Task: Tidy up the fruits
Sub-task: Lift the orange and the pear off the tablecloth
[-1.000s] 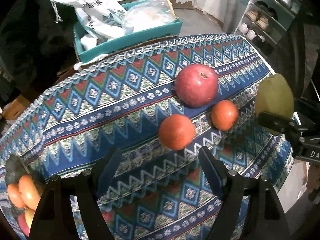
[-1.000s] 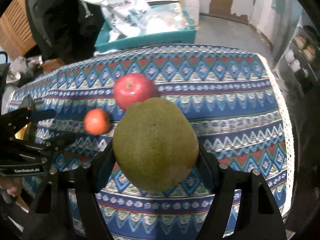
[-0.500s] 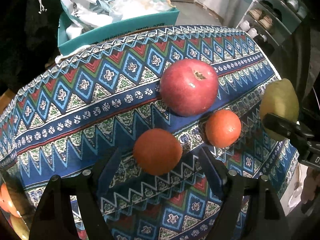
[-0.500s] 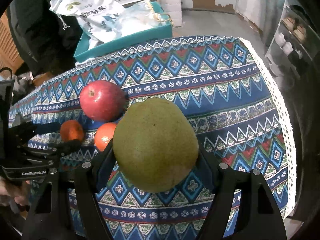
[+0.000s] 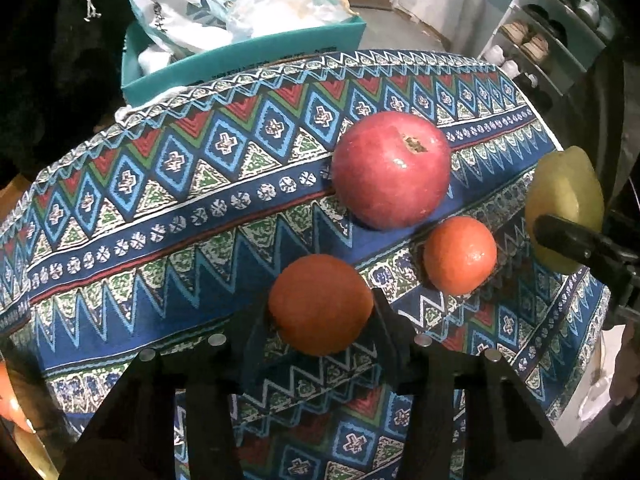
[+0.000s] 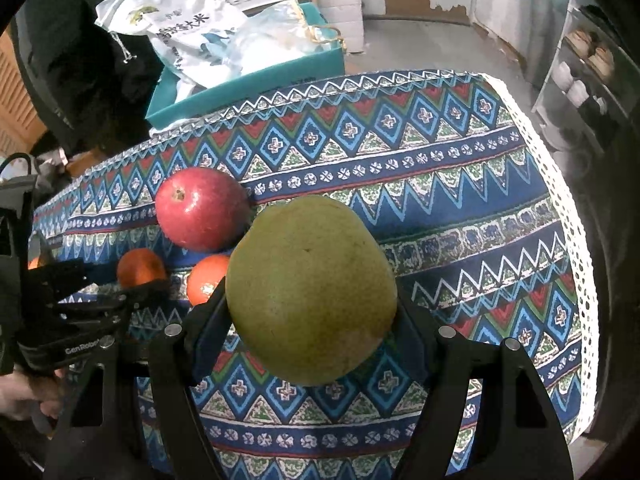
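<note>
My left gripper (image 5: 320, 320) has closed its black fingers on the near orange (image 5: 319, 304), which rests on the patterned tablecloth (image 5: 160, 200). Just behind it lie a red apple (image 5: 392, 168) and a second orange (image 5: 460, 255). My right gripper (image 6: 312, 312) is shut on a large green fruit (image 6: 312, 288) and holds it above the cloth, to the right of the other fruit. The apple (image 6: 200, 208), the held orange (image 6: 140, 267) and the second orange (image 6: 206, 280) also show in the right wrist view. The green fruit (image 5: 564, 196) sits at the right edge of the left wrist view.
A teal box (image 5: 248, 64) stuffed with white bags stands behind the table's far edge. The cloth's lace border (image 6: 576, 240) marks the right edge, with a shoe rack (image 5: 560, 40) beyond it. More orange fruit (image 5: 8, 396) shows at the lower left. A hand (image 6: 20, 400) grips the left tool.
My left gripper came down over the near orange and its fingers closed on it. The right gripper kept its grip on the green fruit and drifted slightly.
</note>
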`<state>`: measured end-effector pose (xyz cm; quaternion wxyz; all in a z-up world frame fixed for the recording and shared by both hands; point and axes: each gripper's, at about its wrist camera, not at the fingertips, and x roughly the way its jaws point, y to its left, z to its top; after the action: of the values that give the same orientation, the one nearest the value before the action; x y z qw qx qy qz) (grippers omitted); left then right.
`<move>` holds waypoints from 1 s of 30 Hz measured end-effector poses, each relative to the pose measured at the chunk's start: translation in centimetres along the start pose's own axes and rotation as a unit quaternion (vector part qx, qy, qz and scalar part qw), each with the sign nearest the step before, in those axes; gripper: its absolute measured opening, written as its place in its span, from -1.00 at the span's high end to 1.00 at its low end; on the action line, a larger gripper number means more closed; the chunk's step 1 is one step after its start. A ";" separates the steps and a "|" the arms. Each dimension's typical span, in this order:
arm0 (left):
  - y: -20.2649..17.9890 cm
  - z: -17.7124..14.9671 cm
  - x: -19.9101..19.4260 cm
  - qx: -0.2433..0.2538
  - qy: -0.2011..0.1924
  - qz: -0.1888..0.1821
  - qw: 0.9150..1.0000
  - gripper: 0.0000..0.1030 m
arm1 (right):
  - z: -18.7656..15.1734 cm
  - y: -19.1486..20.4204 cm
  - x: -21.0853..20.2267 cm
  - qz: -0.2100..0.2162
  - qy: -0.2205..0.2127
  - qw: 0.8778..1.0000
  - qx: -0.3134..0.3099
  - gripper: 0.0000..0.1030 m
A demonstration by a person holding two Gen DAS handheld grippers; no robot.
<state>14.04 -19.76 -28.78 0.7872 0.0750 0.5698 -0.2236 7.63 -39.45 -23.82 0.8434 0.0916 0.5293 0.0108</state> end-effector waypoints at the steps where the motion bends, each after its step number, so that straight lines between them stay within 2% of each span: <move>1: 0.0 -0.1 -0.2 0.000 -0.003 -0.002 1.000 0.05 | 0.0 0.1 -0.1 -0.001 -0.001 1.000 -0.002 -0.43; 14: 0.7 -0.6 -4.8 -0.013 -0.039 -0.003 0.999 0.06 | 0.8 2.0 -2.3 0.007 -0.029 0.999 -0.020 -0.43; 30: 2.2 -1.9 -12.6 -0.035 -0.100 0.001 0.994 0.06 | 2.0 6.2 -7.1 0.024 -0.083 0.994 -0.059 -0.43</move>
<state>10.16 -13.73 -17.98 0.8425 0.0251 0.4958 -0.2093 6.76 -34.48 -15.62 0.8879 0.0547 0.4535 0.0548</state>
